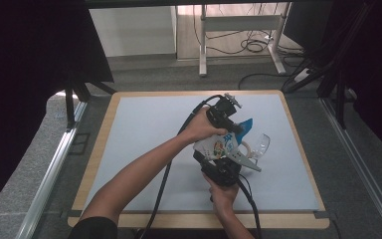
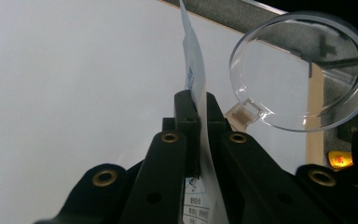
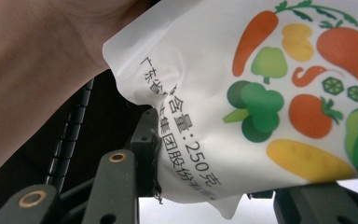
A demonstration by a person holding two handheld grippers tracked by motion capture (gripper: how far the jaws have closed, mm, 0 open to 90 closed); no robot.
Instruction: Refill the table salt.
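- Black jaws of the right gripper (image 3: 200, 186) rise at the bottom of the right gripper view, standing partway apart and grasping the bottom of the white food pouch (image 3: 270, 107); one jaw presses its crumpled edge at about 8 o'clock, the other sits under it at 5 o'clock.
- That pouch, printed with vegetables and a line of weight text, is held off the table (image 1: 144, 149) between the two grippers, just right of the mat's middle in the high view (image 1: 219, 145).
- Its long axis runs roughly from 6 o'clock, where the right gripper (image 1: 222, 172) holds the bottom, up to 12 o'clock, where the left gripper (image 1: 227, 118) holds the top.
- Clenched tight, the left gripper (image 2: 198, 109) pinches the thin upper edge of the pouch (image 2: 193, 70), which stands up between the jaws like a blade toward 12 o'clock.
- At 3 o'clock from the pouch stands a clear plastic cup (image 1: 259, 145), tilted, its round mouth showing at 2 o'clock in the left gripper view (image 2: 303, 70). Whether it rests on the table or on a stand I cannot tell.
- My reading: the coming move is to tip or open the pouch toward the cup, so what matters is that the cup's mouth lies just beside the pouch top, nearer the left gripper than the right.
- Count: one pouch, one cup, two grippers, one table with a pale mat.
- A blue part (image 1: 245, 125) shows at the pouch top in the high view; what it is I cannot tell.
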